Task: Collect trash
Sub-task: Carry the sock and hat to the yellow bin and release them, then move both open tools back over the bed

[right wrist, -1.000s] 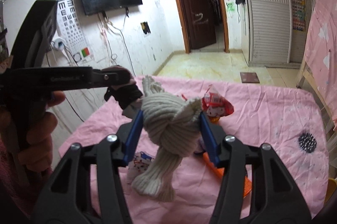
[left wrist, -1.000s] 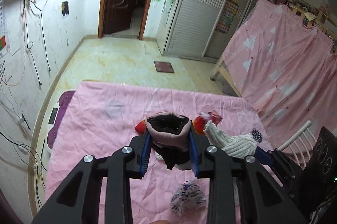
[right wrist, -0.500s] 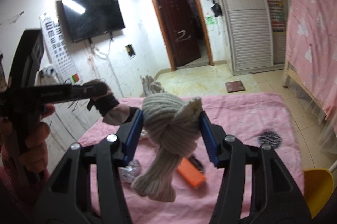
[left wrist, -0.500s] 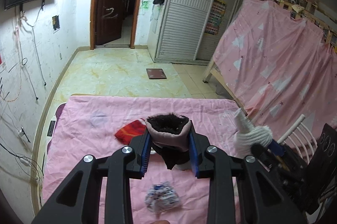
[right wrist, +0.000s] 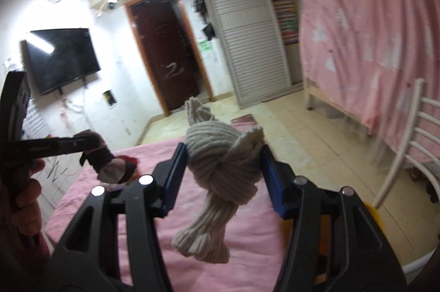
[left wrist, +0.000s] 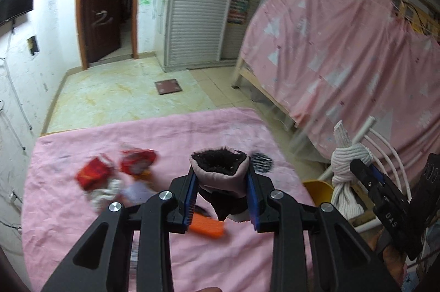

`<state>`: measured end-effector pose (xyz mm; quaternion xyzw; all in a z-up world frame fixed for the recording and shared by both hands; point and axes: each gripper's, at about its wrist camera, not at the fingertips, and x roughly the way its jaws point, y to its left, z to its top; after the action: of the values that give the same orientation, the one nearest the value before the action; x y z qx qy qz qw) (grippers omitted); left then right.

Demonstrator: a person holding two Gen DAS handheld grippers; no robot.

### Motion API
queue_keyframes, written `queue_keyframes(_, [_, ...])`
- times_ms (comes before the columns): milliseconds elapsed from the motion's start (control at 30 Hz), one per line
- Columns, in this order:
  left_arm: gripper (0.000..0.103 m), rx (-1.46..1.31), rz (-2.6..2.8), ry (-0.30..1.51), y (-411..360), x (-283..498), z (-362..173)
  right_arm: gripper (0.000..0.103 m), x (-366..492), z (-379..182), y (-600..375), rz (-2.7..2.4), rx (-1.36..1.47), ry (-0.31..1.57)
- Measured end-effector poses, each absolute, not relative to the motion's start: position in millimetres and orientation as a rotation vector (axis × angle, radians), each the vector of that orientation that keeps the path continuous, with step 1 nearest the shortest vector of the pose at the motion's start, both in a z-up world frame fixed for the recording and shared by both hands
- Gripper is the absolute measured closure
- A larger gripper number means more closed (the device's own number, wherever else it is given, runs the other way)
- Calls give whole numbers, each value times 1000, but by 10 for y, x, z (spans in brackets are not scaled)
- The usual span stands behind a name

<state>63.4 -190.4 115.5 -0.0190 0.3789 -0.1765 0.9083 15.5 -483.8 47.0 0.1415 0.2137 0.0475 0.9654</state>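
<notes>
Left gripper (left wrist: 221, 191): its 2 blue-padded fingers are closed narrowly on a pink sock with a dark lining (left wrist: 220, 171); the sock's open mouth faces up and its dark end hangs below the pads, above the table.
Right gripper (right wrist: 224, 176): fingers set wider and pressed on both sides of a knotted beige ribbed sock (right wrist: 220, 168); its tail hangs down over the table.
Table (left wrist: 82, 209): covered with a pink cloth; this is the landmark for what follows.
Trash on the table: 2 red snack wrappers (left wrist: 115, 168) lie near its left part, blurred; an orange flat piece (left wrist: 206, 227) lies just under the left gripper's fingers.
Dark round patch (left wrist: 261, 163): on the table's right side, beyond the pink sock.
Chair (right wrist: 409, 149): white metal, just off the table's right edge.
Yellow bin (left wrist: 319, 190): rim showing beside the table's right edge, below the beige sock.
Person: a hand (right wrist: 27, 198) holds the left gripper's handle at the table's left.
</notes>
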Motion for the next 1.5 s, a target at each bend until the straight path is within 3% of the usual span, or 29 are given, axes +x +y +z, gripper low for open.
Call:
queue_keyframes(467, [79,79,-494,840,-3158,556,943,51,-55,142,-5918,-114,370,430])
queue_keyframes(833, [76,105,-605,942,-3944,525,587,50,-128,101,-6148,-143,421,423])
queue_keyframes(1067, [68,129,-602,960,-4067,499,524,48,-74,72,-6142,-137,438,442])
queue_keyframes(1500, [68,121,-614,965,-4060,509,527,48,-80,72,-6173,-136,461,433])
